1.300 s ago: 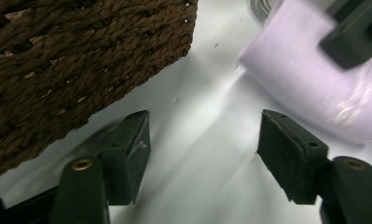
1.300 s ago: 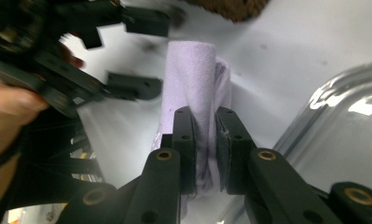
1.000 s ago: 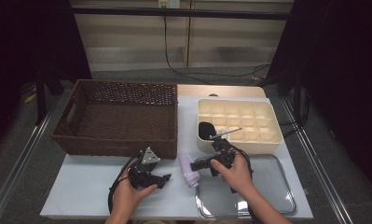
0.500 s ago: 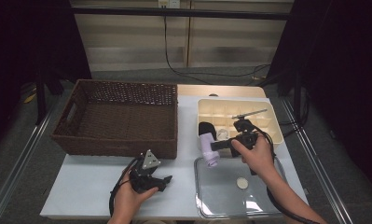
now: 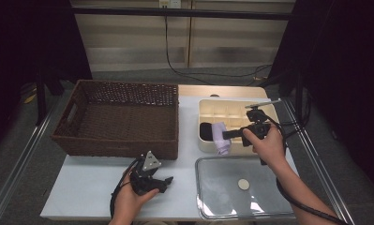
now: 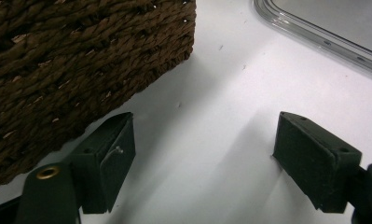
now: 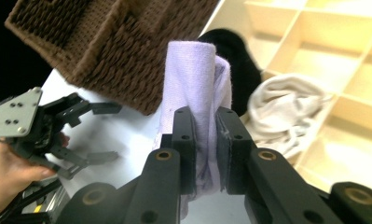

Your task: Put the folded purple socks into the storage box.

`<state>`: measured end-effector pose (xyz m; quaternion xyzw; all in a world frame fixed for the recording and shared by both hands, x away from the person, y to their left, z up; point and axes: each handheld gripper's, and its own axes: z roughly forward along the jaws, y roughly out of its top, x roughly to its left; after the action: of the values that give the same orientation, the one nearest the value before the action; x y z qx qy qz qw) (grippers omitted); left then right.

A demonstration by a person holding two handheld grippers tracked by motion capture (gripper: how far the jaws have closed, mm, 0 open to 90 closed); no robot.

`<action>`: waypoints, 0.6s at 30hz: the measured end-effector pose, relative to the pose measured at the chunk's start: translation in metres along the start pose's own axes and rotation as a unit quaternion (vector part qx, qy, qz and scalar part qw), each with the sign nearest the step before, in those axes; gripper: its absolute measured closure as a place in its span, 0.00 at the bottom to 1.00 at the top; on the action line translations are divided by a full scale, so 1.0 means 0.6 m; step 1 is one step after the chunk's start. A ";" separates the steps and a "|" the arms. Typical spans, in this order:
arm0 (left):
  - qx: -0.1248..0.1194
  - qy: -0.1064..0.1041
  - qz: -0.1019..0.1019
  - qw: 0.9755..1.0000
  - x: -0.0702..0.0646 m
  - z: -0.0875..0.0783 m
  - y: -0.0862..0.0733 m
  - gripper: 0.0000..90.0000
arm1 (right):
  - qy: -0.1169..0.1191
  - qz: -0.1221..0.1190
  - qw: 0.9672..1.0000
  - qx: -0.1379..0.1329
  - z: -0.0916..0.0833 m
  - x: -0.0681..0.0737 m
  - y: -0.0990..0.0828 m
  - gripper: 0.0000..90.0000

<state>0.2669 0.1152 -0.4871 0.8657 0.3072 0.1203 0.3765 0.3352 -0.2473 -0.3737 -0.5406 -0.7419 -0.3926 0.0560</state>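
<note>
A folded lilac cloth (image 7: 190, 79) hangs pinched between the jaws of my right gripper (image 7: 206, 119), which is shut on it. In the high view the right gripper (image 5: 228, 135) holds the lilac cloth (image 5: 220, 138) over the near left corner of a cream divided box (image 5: 250, 110). A black cloth (image 7: 237, 63) and a whitish cloth (image 7: 286, 107) lie in compartments of that box. My left gripper (image 5: 165, 182) rests low over the white table in front of the basket. Its jaws have just been opening and stand open (image 6: 202, 158) with nothing between them.
A large brown wicker basket (image 5: 119, 117) stands at the left of the table, its corner close to the left gripper (image 6: 58, 56). A clear lid (image 5: 222, 197) with a small round knob (image 5: 243, 183) lies at the front right.
The right gripper has carried the lilac cloth from the table beside the clear lid up and away to the cream box. The left hand has stayed in place.
</note>
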 end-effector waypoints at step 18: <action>0.000 -0.001 0.000 1.000 0.000 0.000 0.000 0.22 | -0.049 0.034 0.998 -0.023 -0.022 -0.067 0.034 0.87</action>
<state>0.2670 0.1152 -0.4872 0.8658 0.3070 0.1197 0.3766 0.3643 -0.2841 -0.3743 -0.5854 -0.7158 -0.3802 0.0203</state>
